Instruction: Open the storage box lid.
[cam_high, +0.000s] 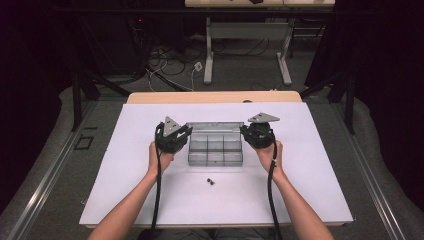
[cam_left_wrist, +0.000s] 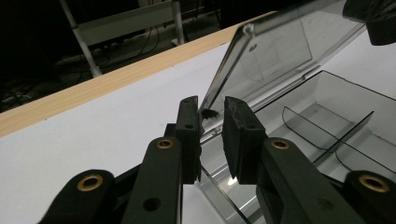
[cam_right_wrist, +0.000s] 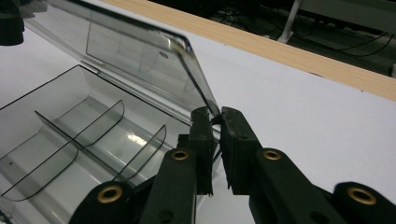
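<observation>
lid: thin stiff clear plastic, light, slippery (grip side edges near hinge)
l grip: jaws nearly closed on lid edge
r grip: same

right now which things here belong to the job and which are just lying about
In the job:
clear plastic compartment box
its hinged clear lid
left gripper, at the lid's edge
right gripper, likewise

Lying about:
small black bits on the white table

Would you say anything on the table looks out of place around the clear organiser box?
Yes: a small dark part lies loose on the white table, in front of the box rather than in its compartments.
</observation>
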